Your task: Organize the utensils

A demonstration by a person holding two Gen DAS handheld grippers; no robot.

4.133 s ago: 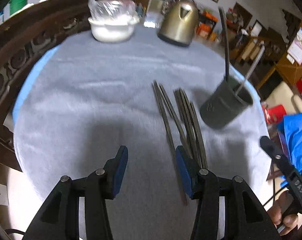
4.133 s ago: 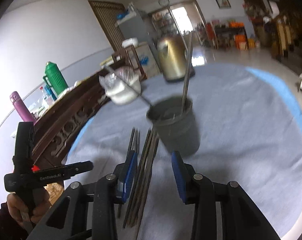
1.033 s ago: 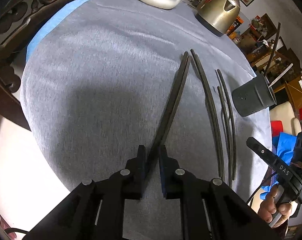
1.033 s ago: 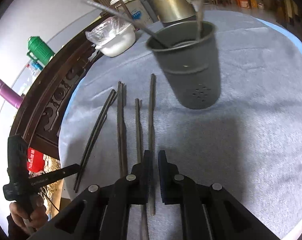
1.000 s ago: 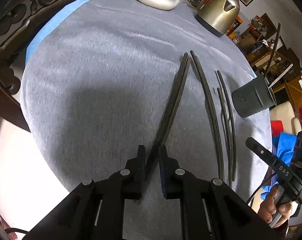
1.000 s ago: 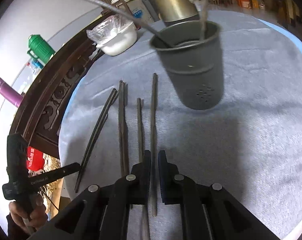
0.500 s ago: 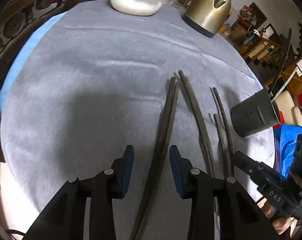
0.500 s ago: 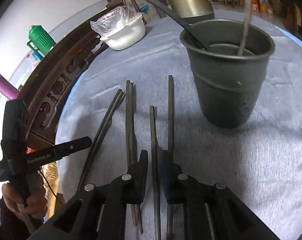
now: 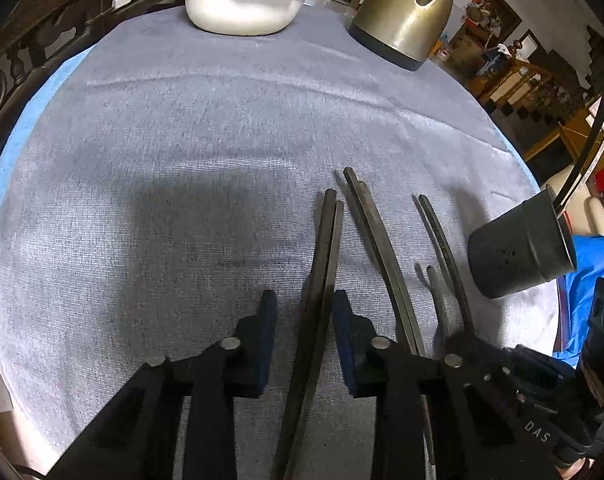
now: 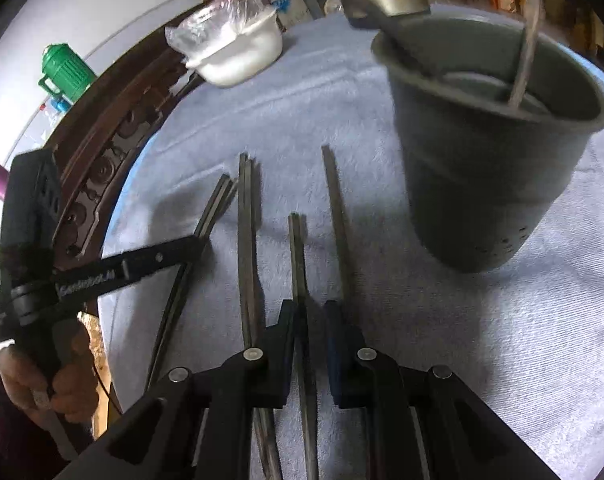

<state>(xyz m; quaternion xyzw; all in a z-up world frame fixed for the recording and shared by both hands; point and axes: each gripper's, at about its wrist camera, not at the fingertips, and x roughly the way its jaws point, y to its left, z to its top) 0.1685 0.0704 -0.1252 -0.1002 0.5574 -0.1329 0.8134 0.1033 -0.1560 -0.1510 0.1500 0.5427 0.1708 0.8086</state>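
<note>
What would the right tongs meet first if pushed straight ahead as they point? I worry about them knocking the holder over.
Probably only the single chopstick lying between the right tongs, then bare cloth. The grey holder sits right of that line, though depth is unclear.

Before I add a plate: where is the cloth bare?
Bare cloth spans the left, between the white bowl, the kettle and the leftmost chopstick pair. Crowded on the right: chopsticks run side by side up to the grey holder.
</note>
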